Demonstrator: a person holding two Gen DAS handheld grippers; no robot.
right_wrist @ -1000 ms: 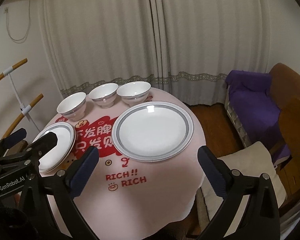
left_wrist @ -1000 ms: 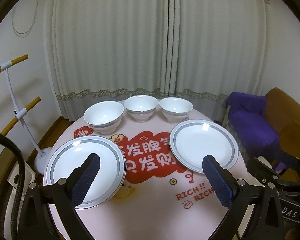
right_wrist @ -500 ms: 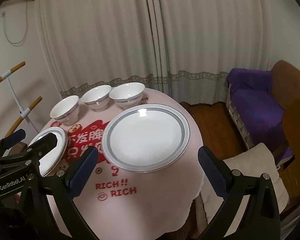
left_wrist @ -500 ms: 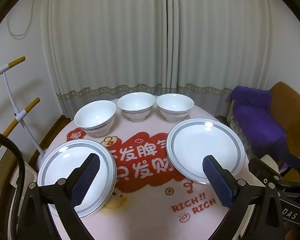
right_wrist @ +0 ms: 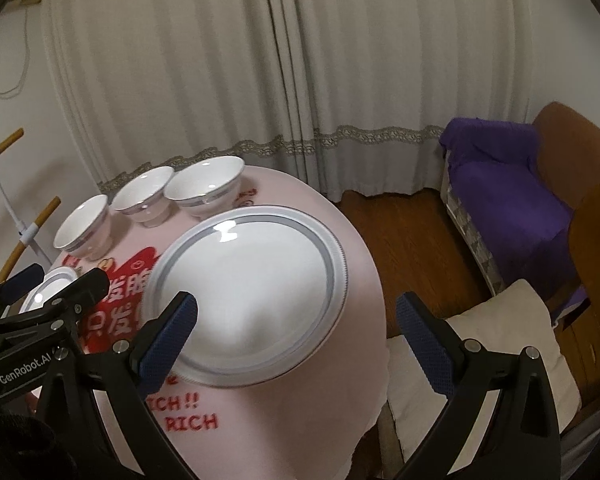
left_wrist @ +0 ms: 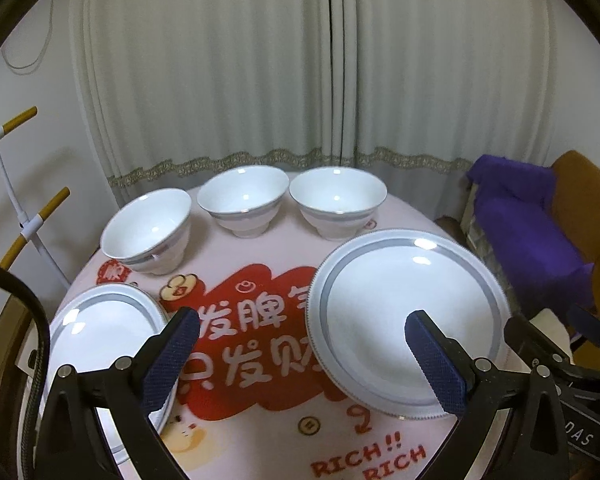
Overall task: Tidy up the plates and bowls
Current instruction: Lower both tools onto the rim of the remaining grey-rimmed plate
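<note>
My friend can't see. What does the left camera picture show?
An open gripper hovers over a round pink table holding two white plates, one left, one right, with three white bowls lined up in front of curtains.

Black gripper frames with silver screws — blue dimpled fingers [left_wrist: 172, 356] — white "GenRobot.AI" lettering.

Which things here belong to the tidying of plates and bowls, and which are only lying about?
For the job:
- right plate
- left plate
- three bowls, in a row at the back

Lying about:
- purple cloth on the brown chair
- cushion
- curtain
</note>
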